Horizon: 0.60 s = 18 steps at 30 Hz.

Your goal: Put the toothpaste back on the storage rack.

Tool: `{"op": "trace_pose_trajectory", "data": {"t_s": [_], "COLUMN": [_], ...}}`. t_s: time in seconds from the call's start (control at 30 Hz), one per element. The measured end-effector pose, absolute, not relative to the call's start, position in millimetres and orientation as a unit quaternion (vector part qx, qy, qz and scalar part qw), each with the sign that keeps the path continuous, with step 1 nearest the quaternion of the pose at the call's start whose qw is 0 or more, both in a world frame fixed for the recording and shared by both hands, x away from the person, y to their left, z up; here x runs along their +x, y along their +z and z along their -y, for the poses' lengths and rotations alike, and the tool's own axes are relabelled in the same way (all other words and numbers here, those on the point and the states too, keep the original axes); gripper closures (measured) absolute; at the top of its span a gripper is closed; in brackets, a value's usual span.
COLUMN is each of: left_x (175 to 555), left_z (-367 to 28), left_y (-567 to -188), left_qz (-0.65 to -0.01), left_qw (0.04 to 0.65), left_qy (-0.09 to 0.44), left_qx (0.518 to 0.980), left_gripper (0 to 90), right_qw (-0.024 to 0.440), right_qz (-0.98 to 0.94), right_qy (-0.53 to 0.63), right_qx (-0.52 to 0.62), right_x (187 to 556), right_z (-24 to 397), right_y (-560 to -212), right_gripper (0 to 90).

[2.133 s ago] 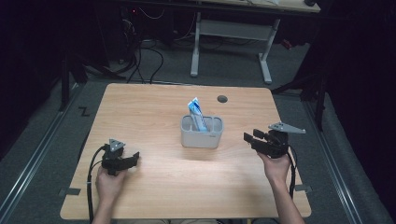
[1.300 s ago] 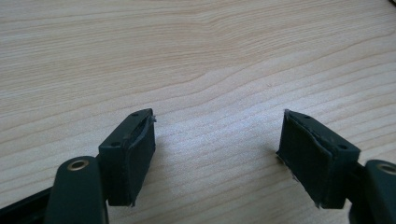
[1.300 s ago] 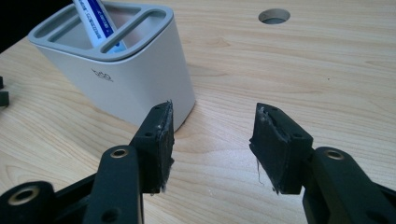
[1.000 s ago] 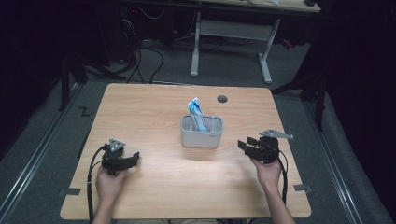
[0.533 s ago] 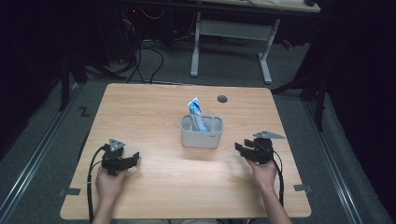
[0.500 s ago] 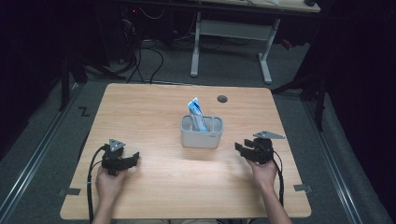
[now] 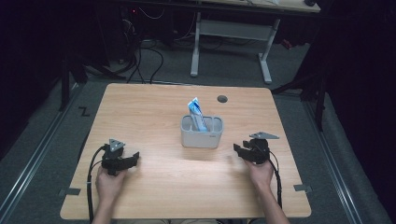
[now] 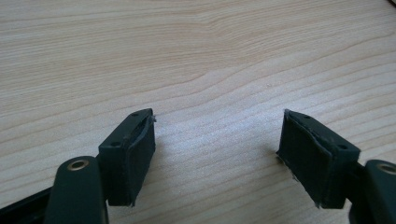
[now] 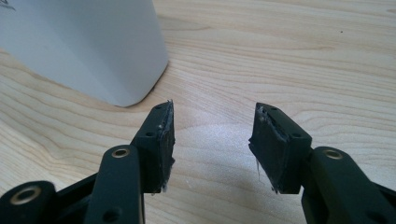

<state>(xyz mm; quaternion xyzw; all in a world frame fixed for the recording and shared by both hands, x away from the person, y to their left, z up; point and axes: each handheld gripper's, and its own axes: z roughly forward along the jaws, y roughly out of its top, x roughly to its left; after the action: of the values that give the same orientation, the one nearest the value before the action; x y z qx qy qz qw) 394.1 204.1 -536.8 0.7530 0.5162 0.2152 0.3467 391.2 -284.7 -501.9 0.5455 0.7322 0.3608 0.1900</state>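
- Right gripper: the jaws stand apart with a clear gap, and bare tabletop shows between the pads. Nothing is held.
- In the right gripper view, the left pad tip sits just beside the rounded lower corner of the grey container, without touching it. The container lies ahead of the jaws and to their left.
- In the high view, the right gripper lies low over the table, its jaws pointing toward the container from the container's right side. The right hand grips the body from behind, and a cable trails along the forearm.
- Left gripper: the jaws are spread wide, wider than those of the right gripper. Wood grain alone lies between the pads. Nothing is held.
- In the high view, the left gripper rests near the front left part of the table, jaws pointing right, well apart from the container. The left hand holds it, with the cable looping to its left.
- The container stands upright near the middle of the wooden table, between the two grippers and slightly farther from the person.
- A blue-and-white packet stands tilted inside the container, its top rising above the rim.
- A round dark hole sits in the tabletop beyond the container.
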Motion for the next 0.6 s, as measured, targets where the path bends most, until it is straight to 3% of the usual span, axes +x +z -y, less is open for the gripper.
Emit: {"op": "trace_pose_trajectory", "data": {"t_s": [0.6], "left_x": [394.1], "left_z": [-204.1], "left_y": [-536.8], "left_qz": [-0.517], "left_qw": [0.347], "left_qy": [0.215], "left_qx": [0.753], "left_gripper": [27.4], "right_qw": [0.225], "right_qz": [-0.751], "right_qy": [0.324], "right_qx": [0.530], "right_x": [395.0], "right_z": [272.5], "right_y": [-520.4], "right_gripper": [47.6]}}
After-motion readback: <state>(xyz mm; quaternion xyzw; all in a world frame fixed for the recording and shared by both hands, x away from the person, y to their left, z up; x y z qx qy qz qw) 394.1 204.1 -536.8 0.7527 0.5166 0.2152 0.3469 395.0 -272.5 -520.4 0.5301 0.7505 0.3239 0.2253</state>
